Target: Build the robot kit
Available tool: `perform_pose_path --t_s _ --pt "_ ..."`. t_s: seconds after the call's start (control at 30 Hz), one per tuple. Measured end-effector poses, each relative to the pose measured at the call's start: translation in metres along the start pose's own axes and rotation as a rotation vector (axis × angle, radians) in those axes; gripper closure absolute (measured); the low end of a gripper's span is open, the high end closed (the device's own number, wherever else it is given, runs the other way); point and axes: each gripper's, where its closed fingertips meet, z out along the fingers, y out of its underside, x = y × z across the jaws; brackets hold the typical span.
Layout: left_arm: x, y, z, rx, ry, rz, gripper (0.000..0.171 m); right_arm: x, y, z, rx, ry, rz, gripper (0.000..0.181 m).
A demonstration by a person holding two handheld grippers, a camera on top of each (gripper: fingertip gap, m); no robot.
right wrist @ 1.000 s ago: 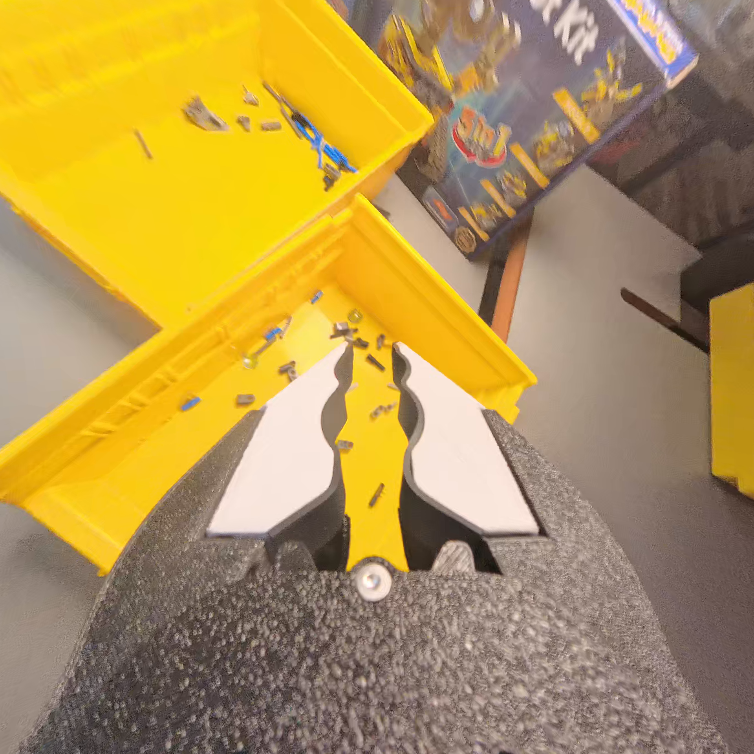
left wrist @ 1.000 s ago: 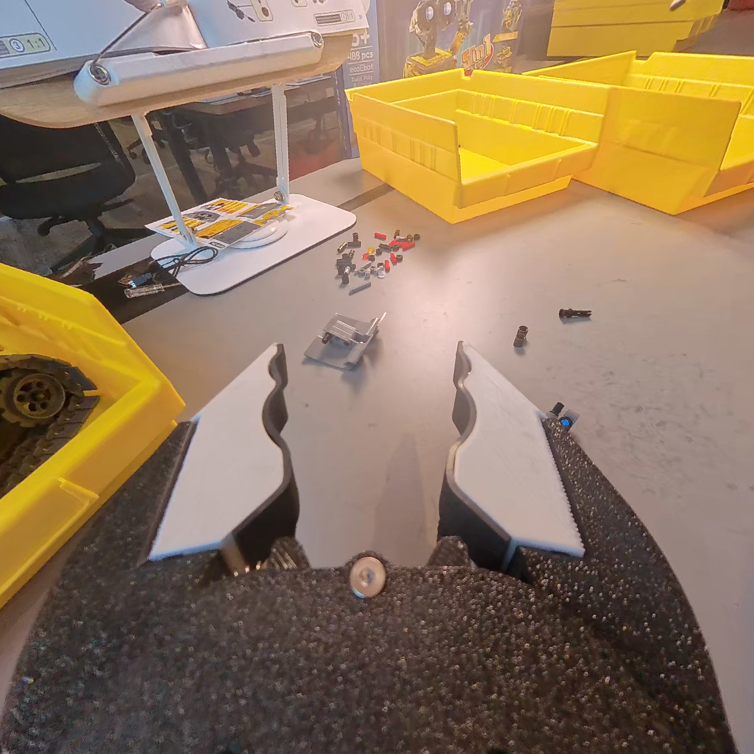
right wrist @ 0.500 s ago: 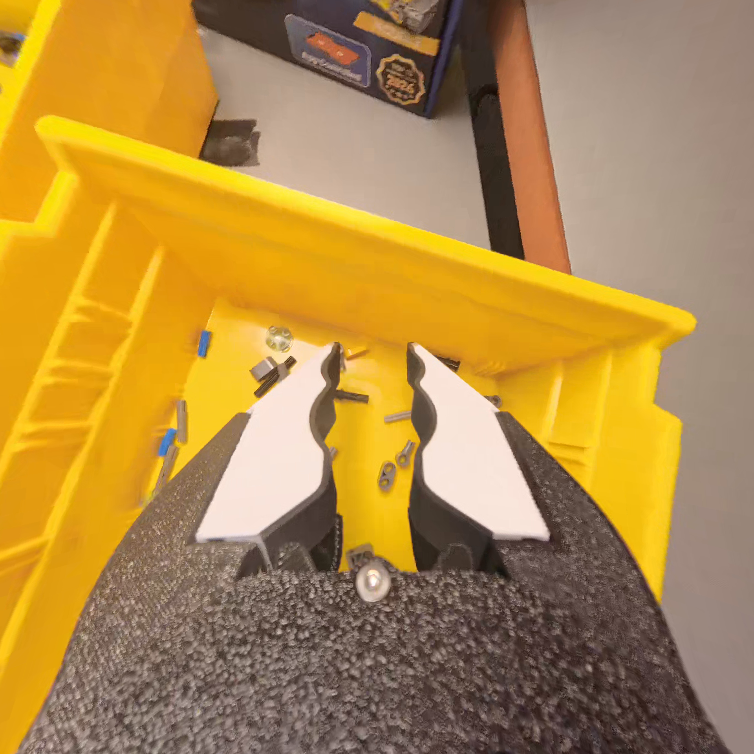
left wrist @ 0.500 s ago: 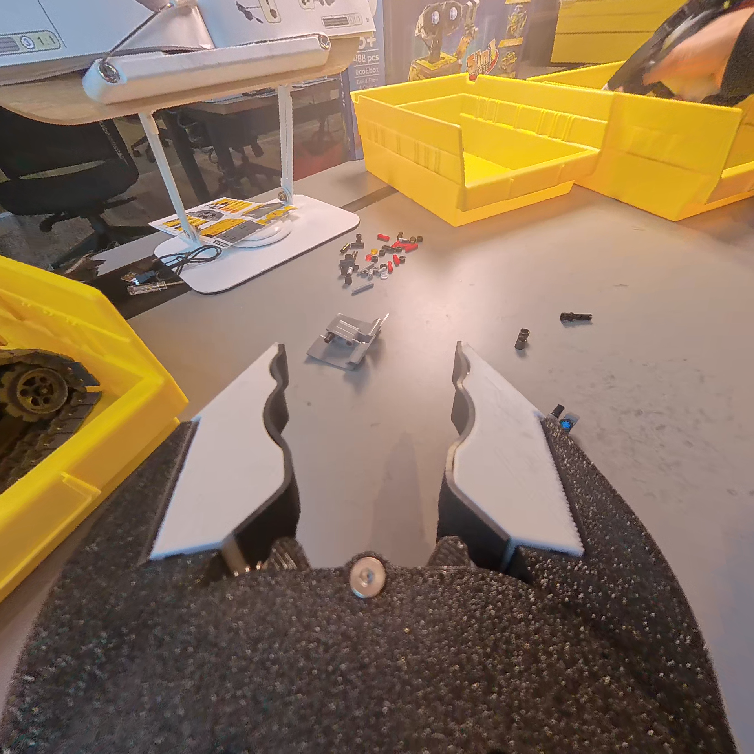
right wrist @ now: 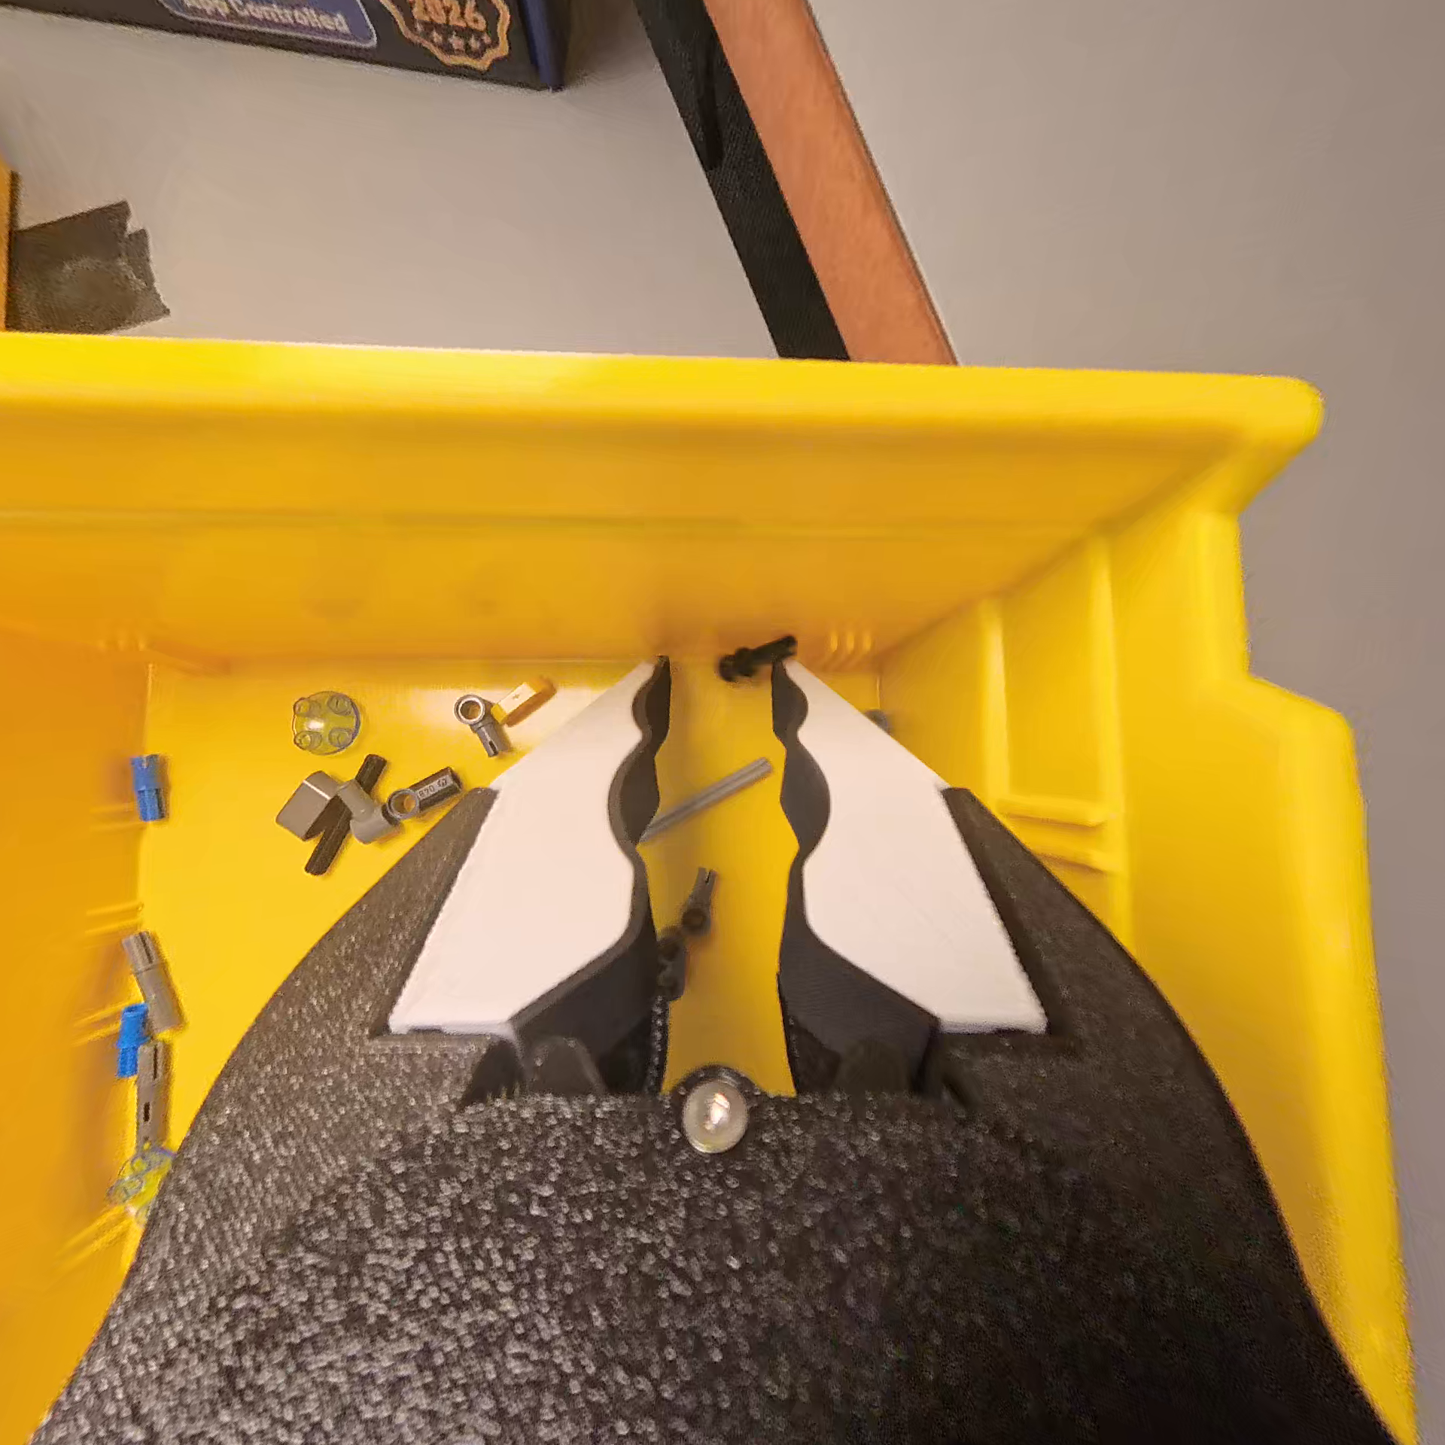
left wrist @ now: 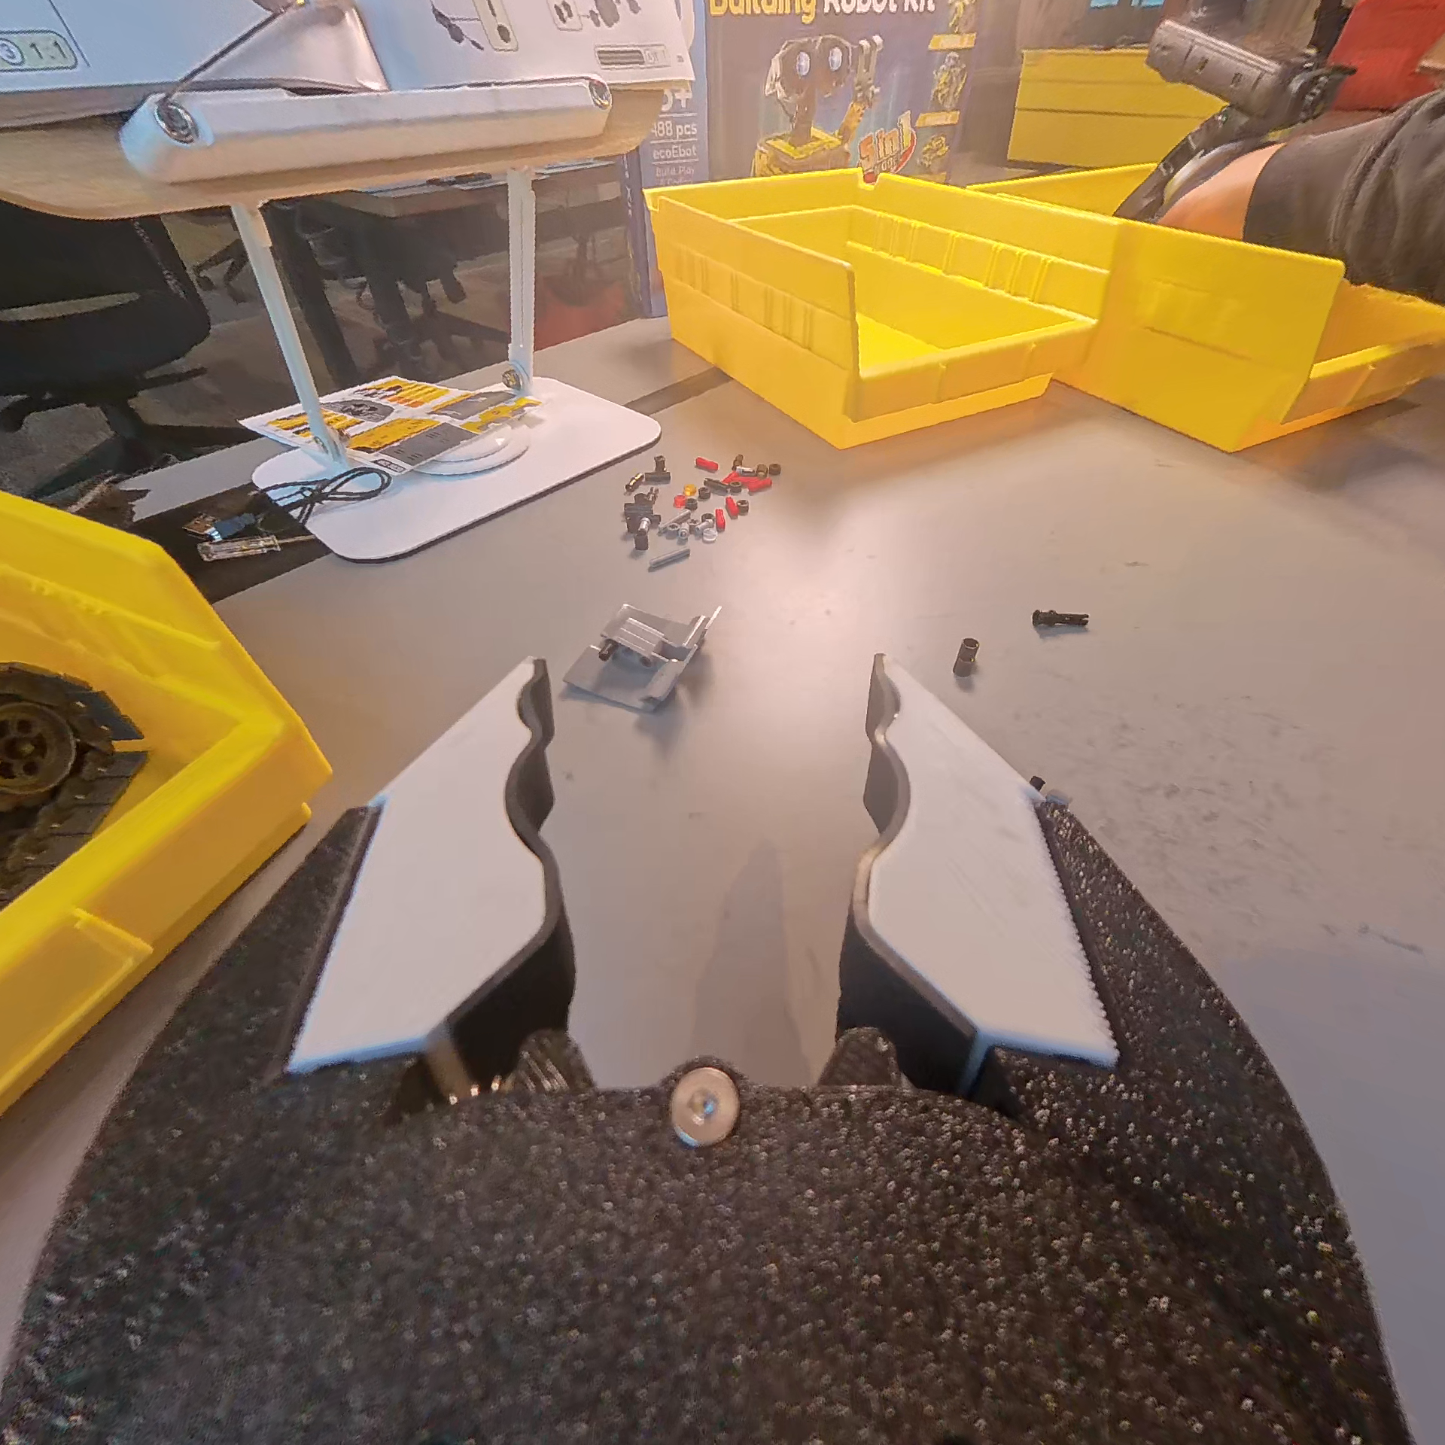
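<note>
My right gripper (right wrist: 719, 665) is open and empty, low inside a yellow bin (right wrist: 625, 485) near its far wall. A black pin (right wrist: 754, 657) lies right at the fingertips against the wall. A grey axle (right wrist: 708, 797) and a black connector (right wrist: 692, 911) lie between the fingers on the bin floor. My left gripper (left wrist: 704, 672) is open and empty above the grey table (left wrist: 1134, 782). A grey plate assembly (left wrist: 637, 657) lies just ahead of the left fingertip. The right gripper and a person's arm (left wrist: 1329, 188) show far right over the bins.
Small grey, blue and black parts (right wrist: 344, 805) lie on the bin floor at left. On the table: a pile of red and black pieces (left wrist: 696, 500), two black pins (left wrist: 1009, 633), a white stand (left wrist: 469, 485), yellow bins (left wrist: 860, 297), a bin with a tracked wheel (left wrist: 47, 751). The gap from one gripper's tips to the other's is roughly 65 cm.
My right gripper has swung from above the bins down into one bin and closed in on its far wall. My left gripper has barely moved. The person's arm came into the left view.
</note>
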Motion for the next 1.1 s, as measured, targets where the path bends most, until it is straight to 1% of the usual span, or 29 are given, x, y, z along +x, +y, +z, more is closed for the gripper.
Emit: perform_pose_path --t_s 0.07,0.23,0.3,0.4,0.5,0.57,0.63,0.7,0.77,0.83,0.9,0.97,1.03,1.1 --pt "-0.001 -0.001 0.000 0.004 0.002 -0.010 0.092 -0.001 0.003 0.001 -0.013 -0.017 0.020 0.157" --pt "0.000 -0.001 -0.001 0.005 0.009 -0.014 0.092 -0.004 0.003 0.001 0.004 -0.058 0.053 0.162" --pt "0.000 0.000 -0.001 0.004 0.011 -0.011 0.092 -0.004 0.003 0.001 0.008 -0.067 0.046 0.170" --pt "0.000 0.000 -0.001 0.002 0.011 -0.011 0.092 -0.005 0.002 -0.001 0.019 -0.089 0.051 0.172" --pt "0.000 0.000 -0.001 0.004 0.011 -0.017 0.092 -0.009 -0.008 -0.013 0.076 -0.138 0.041 0.172" --pt "0.000 0.000 -0.001 0.001 0.012 -0.018 0.092 -0.016 -0.017 -0.029 0.121 -0.202 0.047 0.172" --pt "0.000 0.000 -0.001 -0.001 0.014 -0.015 0.092 -0.024 -0.027 -0.050 0.177 -0.281 0.046 0.172" --pt "0.001 0.000 -0.001 -0.002 0.014 -0.010 0.092 -0.041 -0.039 -0.078 0.259 -0.405 0.023 0.172" --pt "0.001 0.001 0.000 -0.004 0.014 -0.006 0.092 -0.066 -0.046 -0.116 0.348 -0.570 -0.021 0.172" --pt "0.001 0.001 0.000 -0.005 0.013 -0.006 0.092 -0.102 -0.041 -0.164 0.427 -0.771 -0.130 0.172" --pt "0.001 0.001 0.000 -0.005 0.012 -0.007 0.092 -0.140 -0.024 -0.214 0.527 -0.922 -0.318 0.172" --pt "0.000 0.001 0.000 -0.003 0.010 -0.008 0.092 -0.174 0.006 -0.259 0.617 -1.023 -0.527 0.172" --pt "0.000 0.000 -0.001 -0.001 0.009 -0.007 0.092 -0.203 0.036 -0.292 0.665 -1.109 -0.650 0.173" --pt "0.001 0.000 0.000 -0.002 0.010 -0.005 0.092 -0.227 0.063 -0.312 0.686 -1.166 -0.732 0.172"
